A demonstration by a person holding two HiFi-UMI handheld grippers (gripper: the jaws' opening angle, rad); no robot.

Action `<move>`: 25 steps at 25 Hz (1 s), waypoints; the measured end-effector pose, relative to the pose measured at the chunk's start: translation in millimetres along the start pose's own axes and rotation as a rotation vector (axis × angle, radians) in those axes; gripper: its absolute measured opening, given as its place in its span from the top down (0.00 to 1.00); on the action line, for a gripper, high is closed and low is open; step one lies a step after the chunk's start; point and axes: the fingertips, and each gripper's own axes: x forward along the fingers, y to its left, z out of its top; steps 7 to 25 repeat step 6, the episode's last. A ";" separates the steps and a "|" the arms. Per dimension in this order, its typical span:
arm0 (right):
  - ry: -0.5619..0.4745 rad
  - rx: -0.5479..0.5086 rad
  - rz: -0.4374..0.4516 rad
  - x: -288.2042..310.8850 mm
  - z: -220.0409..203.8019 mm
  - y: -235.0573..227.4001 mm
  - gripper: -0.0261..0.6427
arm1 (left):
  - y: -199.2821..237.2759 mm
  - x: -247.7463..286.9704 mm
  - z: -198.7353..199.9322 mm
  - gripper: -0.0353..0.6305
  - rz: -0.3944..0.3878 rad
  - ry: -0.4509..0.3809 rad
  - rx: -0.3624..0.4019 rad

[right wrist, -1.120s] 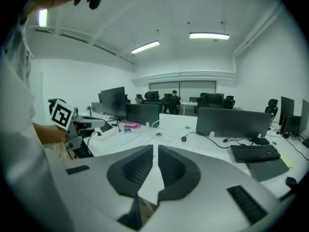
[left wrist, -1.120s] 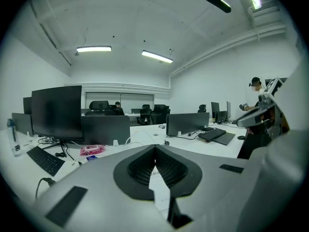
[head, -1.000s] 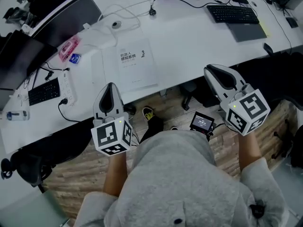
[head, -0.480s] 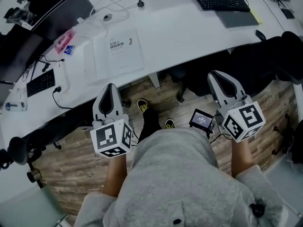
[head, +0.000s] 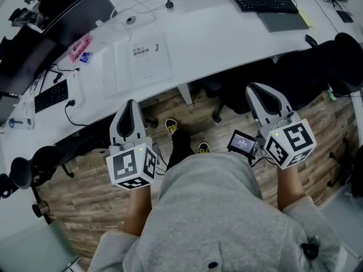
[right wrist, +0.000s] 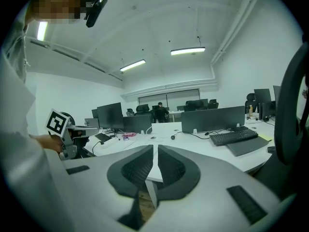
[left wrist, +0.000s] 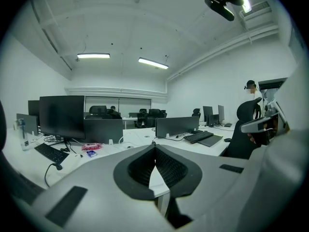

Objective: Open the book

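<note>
The book (head: 143, 61) is white with dark print on its cover and lies closed and flat on the white desk (head: 221, 35), left of middle in the head view. Both grippers hang over the wooden floor, short of the desk's near edge and well away from the book. My left gripper (head: 130, 102) points towards the desk, just below the book; its jaws (left wrist: 155, 147) meet with nothing between them. My right gripper (head: 253, 87) is off to the book's right, and its jaws (right wrist: 154, 147) are also pressed together and empty.
A black keyboard (head: 265, 3) and a grey pad (head: 283, 21) lie at the desk's right. To the left are a pink item (head: 79, 47), a power strip (head: 76, 89), another keyboard (head: 51, 95) and a monitor (head: 74, 16). A black chair (head: 334, 55) stands right; a small screen (head: 242, 143) sits near my right gripper.
The desk and book have slid away up the head view, so I stand farther back from them. Both grippers stay shut and in about the same spots in the picture.
</note>
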 end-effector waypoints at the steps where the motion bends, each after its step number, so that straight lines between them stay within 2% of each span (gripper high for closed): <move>1: 0.003 -0.003 -0.001 0.0 -0.4 0.8 0.89 | -0.7 -0.7 0.9 0.93 -0.001 -0.002 -0.001; 25: 0.008 0.016 0.012 -2.4 0.4 4.9 0.89 | -8.2 -3.9 4.8 0.93 -0.013 0.002 0.010</move>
